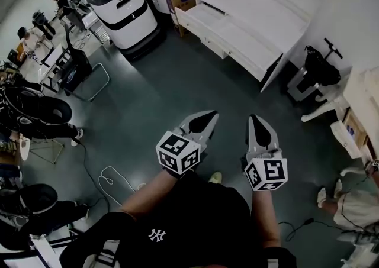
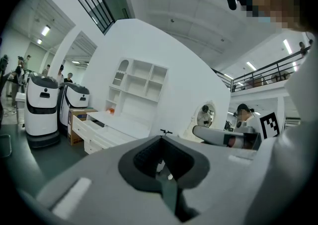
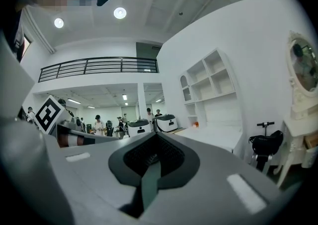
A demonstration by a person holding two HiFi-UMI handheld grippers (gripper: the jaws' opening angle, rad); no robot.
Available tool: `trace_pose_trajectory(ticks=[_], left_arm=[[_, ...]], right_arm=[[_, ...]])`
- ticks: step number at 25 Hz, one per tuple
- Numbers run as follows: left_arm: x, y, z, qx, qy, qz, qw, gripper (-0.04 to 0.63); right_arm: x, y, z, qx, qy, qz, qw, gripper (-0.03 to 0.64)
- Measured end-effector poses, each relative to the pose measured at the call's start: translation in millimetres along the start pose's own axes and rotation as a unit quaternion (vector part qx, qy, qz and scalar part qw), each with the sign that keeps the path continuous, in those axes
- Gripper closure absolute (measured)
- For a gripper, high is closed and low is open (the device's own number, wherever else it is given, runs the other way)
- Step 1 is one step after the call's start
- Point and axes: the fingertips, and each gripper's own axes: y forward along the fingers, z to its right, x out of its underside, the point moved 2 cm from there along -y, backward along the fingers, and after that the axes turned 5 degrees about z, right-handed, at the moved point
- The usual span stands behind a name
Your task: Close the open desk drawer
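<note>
The floor (image 1: pixel 177 89) takes up most of the space ahead of my grippers, and the whole stretch must be crossed before any contact is possible. Beyond it, well apart from both grippers, stands the white surface (image 1: pixel 260 15) with a shelf unit (image 2: pixel 139 82) rising behind it. Two white mobile robots (image 1: pixel 124 9) are parked further off, to the left of my left gripper's line. The open drawer (image 1: pixel 204 24) projects from the front of the surface toward me. In the left gripper view, the drawer (image 2: pixel 85 130) sits ahead and left of the jaws. My left gripper (image 1: pixel 208 118) has its jaws together with nothing between them, and my right gripper (image 1: pixel 253 122) is likewise fully closed and empty. Judgement: closing a drawer calls for a push rather than a grasp, so joined jaws give a firm blunt tip, and both grippers are carried side by side, pointing forward, for the approach.
</note>
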Motion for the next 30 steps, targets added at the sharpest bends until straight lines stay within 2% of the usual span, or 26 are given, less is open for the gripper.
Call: trace_pose_trajectory(ticks=[9,15,21,30], left_arm=[[8.5,30.2,17.7,0.009,-0.001,-0.013,0.9999,0.595],[18.6,59.0,9.9,0.02,-0.005,-0.028,0.9994,0.595],[18.6,101.7,-23.9,0.027,-0.013,-0.036,0.9989,0.595],[16.6,188.1,-104.7,0.051,0.008,-0.063,0.9967,0.595]], right_arm=[[-0.6,-8.8,27.8,0.007,0.006,-0.001,1.0,0.595],[11.8,4.7,49.7,0.02,0.012,-0.012,1.0,0.595],[20.2,48.4,72.1,0.024,-0.001,-0.027,0.999,0.595],[41.4,155.0,113.4,0.044,-0.027,-0.059,0.997,0.594]])
